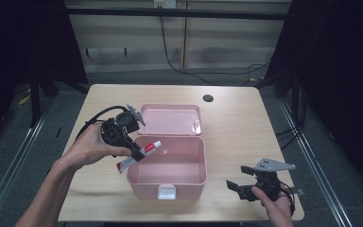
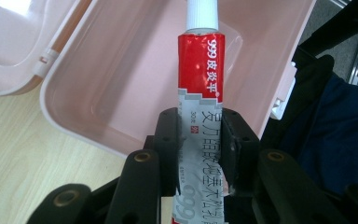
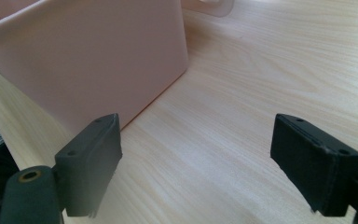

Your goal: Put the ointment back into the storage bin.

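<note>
**Claw carries ointment tube over open box**

Left claw (image 1: pixel 137 153) pinches a red-and-silver ointment tube (image 2: pixel 198 100) by its flat tail, white cap leading over the left rim of the open pink box (image 1: pixel 168 182), likely so it can drop inside. Right claw (image 3: pixel 209 163) hovers spread and empty above the table (image 1: pixel 236 123), near the box's right wall.

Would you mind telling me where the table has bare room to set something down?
The widest bare patch of the table lies right of the pink box, between its open lid and the right gripper. The left side is crowded: the left gripper holds the ointment tube over the box's left rim.
</note>
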Demonstrator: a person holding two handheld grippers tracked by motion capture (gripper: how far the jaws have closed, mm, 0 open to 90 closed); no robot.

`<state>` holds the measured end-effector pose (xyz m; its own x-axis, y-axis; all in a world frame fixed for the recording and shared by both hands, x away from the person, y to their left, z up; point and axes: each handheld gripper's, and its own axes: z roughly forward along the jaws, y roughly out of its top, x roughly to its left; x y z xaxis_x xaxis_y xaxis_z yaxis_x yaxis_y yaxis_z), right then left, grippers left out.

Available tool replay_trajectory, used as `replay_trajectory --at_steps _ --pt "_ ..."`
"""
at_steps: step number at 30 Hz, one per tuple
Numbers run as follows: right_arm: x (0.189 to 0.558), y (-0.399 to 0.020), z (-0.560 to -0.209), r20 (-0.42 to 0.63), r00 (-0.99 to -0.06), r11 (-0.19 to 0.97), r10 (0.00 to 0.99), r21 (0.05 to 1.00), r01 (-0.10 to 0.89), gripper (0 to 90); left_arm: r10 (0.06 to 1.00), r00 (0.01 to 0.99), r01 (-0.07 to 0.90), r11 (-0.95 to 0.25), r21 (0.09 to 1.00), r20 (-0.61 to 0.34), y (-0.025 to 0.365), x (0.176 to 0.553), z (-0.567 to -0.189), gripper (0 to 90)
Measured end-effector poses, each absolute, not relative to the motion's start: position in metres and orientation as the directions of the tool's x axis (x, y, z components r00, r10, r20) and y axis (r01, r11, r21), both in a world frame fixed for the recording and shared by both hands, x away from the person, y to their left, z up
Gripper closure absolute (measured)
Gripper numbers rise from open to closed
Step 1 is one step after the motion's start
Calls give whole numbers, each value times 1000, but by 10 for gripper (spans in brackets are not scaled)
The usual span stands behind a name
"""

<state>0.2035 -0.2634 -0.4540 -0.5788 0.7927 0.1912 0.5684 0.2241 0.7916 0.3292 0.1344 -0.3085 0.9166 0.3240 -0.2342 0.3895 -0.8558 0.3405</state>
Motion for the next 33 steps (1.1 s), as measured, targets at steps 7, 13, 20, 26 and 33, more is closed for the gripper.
replay_trajectory --at_steps 7,13,20,26,33 --pt "203 -263 -454 193 -578 225 793 789 572 161 267 936 334 -878 343 -228 117 326 -301 703" --pt "203 -263 -454 199 -578 220 791 790 573 161 228 950 291 -896 336 -213 102 321 -304 703" --pt "203 -263 -454 200 -580 220 789 791 572 161 212 951 280 -901 332 -227 91 323 -309 702" --pt "203 -263 -454 198 -580 224 790 789 573 161 195 951 266 -911 315 -240 84 323 -316 702" --pt "204 -263 -454 199 -580 222 790 788 574 161 190 955 257 -911 323 -227 74 323 -328 701"
